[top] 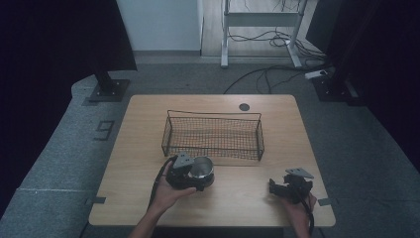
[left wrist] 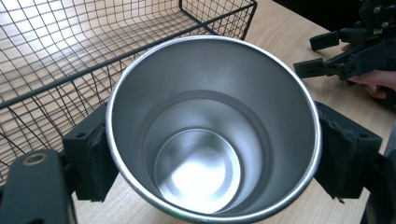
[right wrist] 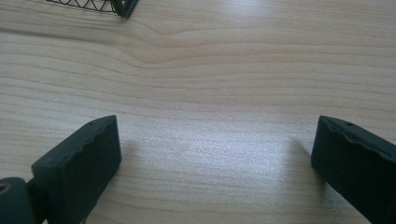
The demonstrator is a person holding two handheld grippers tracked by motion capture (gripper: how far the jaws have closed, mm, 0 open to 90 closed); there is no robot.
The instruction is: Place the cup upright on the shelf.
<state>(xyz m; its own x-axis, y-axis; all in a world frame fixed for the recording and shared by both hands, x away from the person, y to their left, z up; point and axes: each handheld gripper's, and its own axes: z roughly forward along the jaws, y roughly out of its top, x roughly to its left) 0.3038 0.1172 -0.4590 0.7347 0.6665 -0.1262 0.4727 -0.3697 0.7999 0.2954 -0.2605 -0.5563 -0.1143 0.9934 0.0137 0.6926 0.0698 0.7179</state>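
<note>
The left tongs (top: pixel 194 173) squeeze a shiny cup (left wrist: pixel 212 130) from both sides, mouth up, probably so it can go into the basket (top: pixel 213 134) just ahead. The right tongs (right wrist: pixel 215 158) are wide open, empty, over bare table (right wrist: pixel 210 70).

Steel cup (left wrist: pixel 212 135): upright, empty, shiny inside, clamped between left gripper (top: pixel 190 173) jaws, just in front of empty wire basket (top: pixel 171 130) on table.

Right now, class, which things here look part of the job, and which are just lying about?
Likely part of the job:
- steel cup, clamped by the left gripper
- wire basket, beside the cup
- right gripper, jaws apart above bare table

Just lying about:
- cables on the floor
- desk frame behind
</note>
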